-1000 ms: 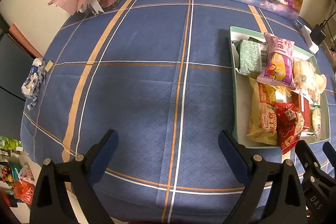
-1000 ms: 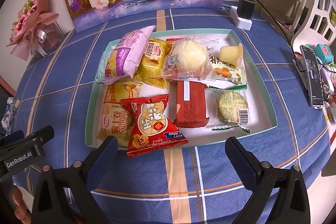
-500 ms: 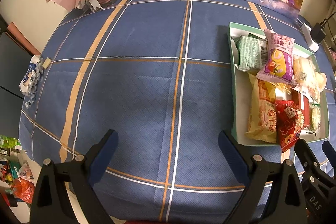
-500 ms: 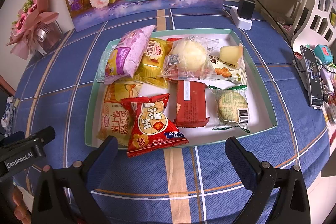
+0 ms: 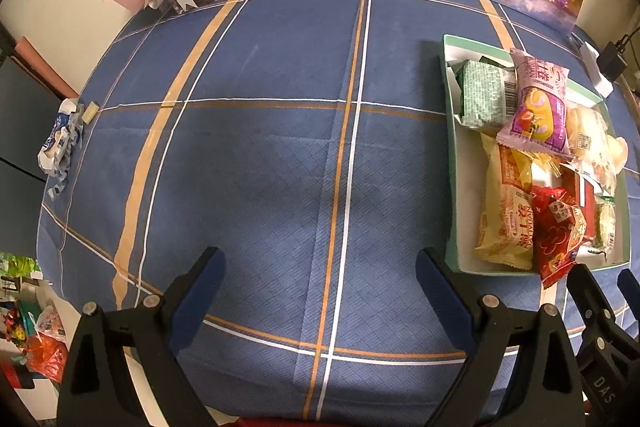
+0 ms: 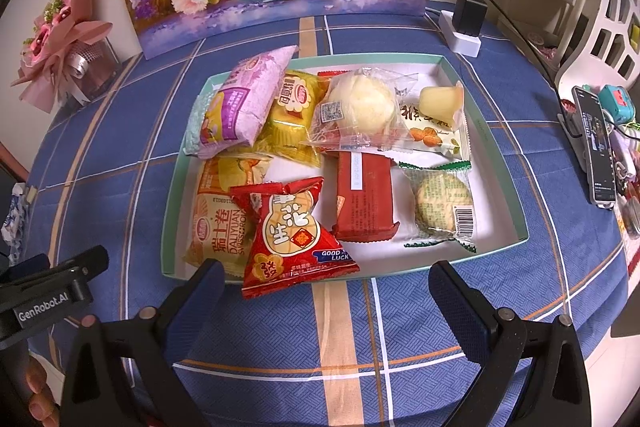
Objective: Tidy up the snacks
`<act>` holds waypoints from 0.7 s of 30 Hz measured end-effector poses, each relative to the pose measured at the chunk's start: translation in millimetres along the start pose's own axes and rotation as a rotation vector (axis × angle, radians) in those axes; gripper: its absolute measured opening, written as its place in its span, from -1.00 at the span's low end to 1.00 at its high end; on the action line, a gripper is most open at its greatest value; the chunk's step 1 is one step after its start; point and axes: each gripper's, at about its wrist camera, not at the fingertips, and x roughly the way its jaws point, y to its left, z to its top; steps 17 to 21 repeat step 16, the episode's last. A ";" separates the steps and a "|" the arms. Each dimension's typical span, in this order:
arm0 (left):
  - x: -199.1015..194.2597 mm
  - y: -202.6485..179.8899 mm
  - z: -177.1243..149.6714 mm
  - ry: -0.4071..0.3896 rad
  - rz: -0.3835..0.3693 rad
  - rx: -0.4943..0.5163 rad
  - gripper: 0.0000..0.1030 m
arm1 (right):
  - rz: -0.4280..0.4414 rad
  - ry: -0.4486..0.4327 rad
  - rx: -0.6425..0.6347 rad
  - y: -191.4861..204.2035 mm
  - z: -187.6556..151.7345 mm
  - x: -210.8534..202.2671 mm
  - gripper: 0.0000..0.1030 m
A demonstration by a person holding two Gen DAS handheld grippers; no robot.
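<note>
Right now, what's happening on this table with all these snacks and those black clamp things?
A person holds a two-finger tool in each hand, sorting snacks. Both are open and hold nothing. The right gripper hovers at the near edge of a shallow tray piled with packets, closest to a red packet that hangs over the rim. The left gripper is over bare blue tablecloth beside the tray. Nothing has been picked up yet.

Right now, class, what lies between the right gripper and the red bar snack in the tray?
In the right wrist view, the red peanut packet lies between the right gripper and the red bar snack, overhanging the tray's near rim.
</note>
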 end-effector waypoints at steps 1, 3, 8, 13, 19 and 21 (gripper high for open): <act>-0.1 0.1 0.1 -0.001 0.001 0.000 0.86 | 0.001 0.000 0.000 0.4 0.1 0.0 1.00; 0.6 1.0 0.2 -0.003 0.002 0.001 0.86 | 0.001 0.001 0.000 0.5 0.0 0.0 1.00; -1.7 1.4 0.5 -0.017 -0.011 -0.001 0.86 | 0.000 0.001 -0.001 1.0 -0.2 0.0 1.00; -5.6 3.3 0.6 -0.040 -0.002 -0.011 0.86 | -0.001 0.002 -0.003 1.2 -0.1 0.0 1.00; -6.0 3.1 0.8 -0.039 -0.003 -0.010 0.86 | -0.001 0.002 -0.004 0.6 0.1 0.2 1.00; -6.0 3.1 0.8 -0.039 -0.003 -0.010 0.86 | -0.001 0.002 -0.004 0.6 0.1 0.2 1.00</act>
